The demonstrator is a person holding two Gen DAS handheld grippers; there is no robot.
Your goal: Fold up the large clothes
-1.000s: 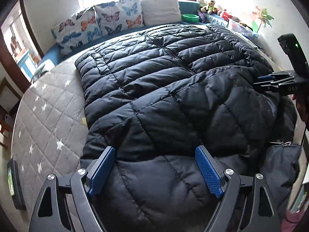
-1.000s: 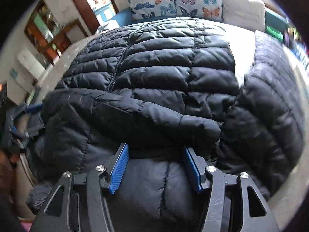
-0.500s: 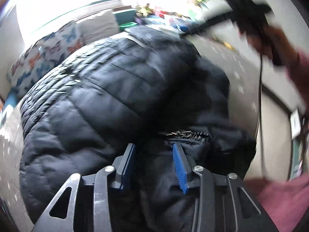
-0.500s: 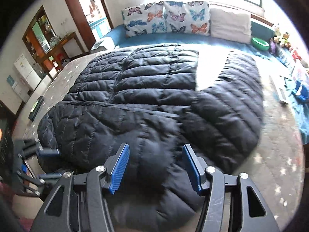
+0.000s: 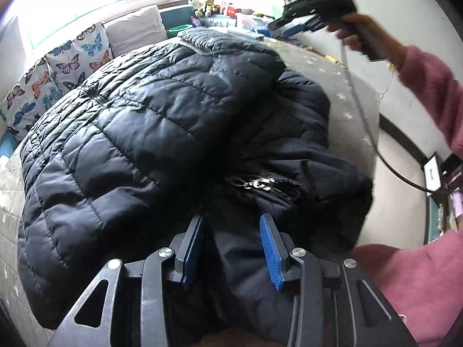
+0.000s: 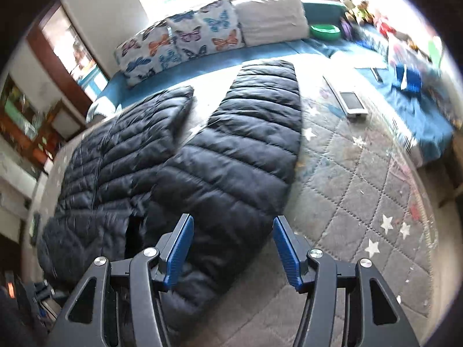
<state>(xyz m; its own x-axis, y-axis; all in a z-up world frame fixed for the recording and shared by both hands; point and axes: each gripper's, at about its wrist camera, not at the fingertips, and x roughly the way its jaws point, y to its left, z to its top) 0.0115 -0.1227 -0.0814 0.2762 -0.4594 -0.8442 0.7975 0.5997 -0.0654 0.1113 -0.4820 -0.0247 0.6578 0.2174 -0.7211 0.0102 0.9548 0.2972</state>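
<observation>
A big black quilted jacket (image 5: 144, 133) lies spread on the bed mat, with its zipper pull (image 5: 260, 183) just ahead of my left gripper (image 5: 233, 248). A thick fold of the jacket's near edge fills the gap between that gripper's blue pads, and the jaws are opening slightly. A hand in a pink sleeve holds my right gripper (image 5: 289, 14) up in the air at the far right. In the right wrist view, the right gripper (image 6: 231, 248) stands open above the jacket's long sleeve (image 6: 246, 150), with nothing pinched.
Butterfly pillows (image 6: 179, 43) and a white pillow (image 6: 272, 17) line the far edge, beside a green bowl (image 6: 324, 31) and toys. A tablet (image 6: 353, 102) lies on the grey star-quilted mat (image 6: 361, 188) right of the sleeve. A pink sleeve (image 5: 428, 92) and a black cable (image 5: 376, 147) cross the right side.
My left gripper has shifted right to the jacket's zipper end and closed on a fold of it. My right gripper has lifted off the jacket and swung right, over the sleeve.
</observation>
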